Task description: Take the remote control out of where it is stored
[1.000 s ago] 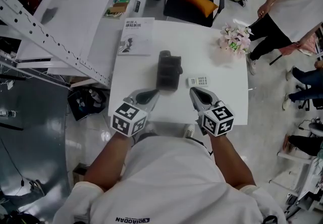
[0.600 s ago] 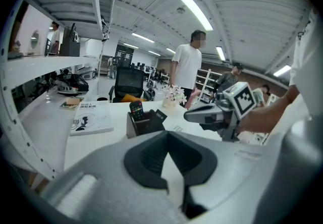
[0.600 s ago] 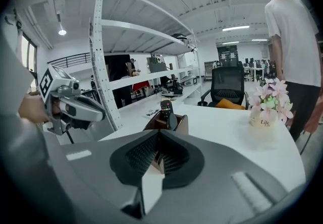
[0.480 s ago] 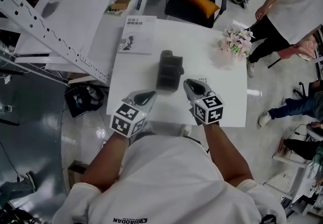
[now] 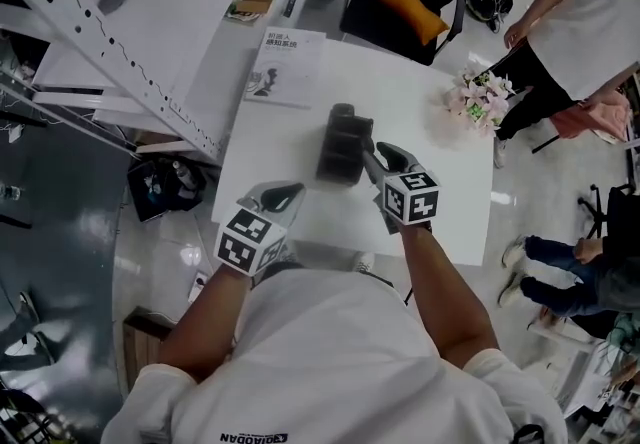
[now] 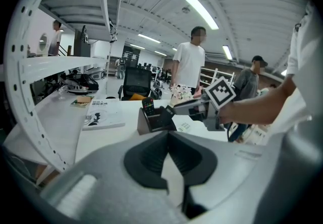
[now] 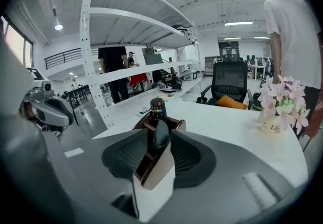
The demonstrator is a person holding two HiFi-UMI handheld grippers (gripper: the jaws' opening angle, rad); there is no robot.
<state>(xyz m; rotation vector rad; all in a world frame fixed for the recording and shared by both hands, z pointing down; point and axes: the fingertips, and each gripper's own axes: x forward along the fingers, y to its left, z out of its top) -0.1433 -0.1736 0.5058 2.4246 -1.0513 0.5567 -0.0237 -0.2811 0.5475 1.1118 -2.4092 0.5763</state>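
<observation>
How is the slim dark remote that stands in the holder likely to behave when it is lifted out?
The slim dark remote looks rigid, so it should not bend. Its smooth, rounded top may slip in a pinch. The holder looks narrow, so it may tip if the remote drags against it.

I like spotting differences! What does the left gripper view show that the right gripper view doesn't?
Only the left gripper view: the right gripper reaching the holder, and a small white keypad. Only the right gripper view: the left gripper, and the right jaws, which have just been opening, with a dark upright item in the holder between them. Both: the remote control standing in the holder, and the black chair.
</observation>
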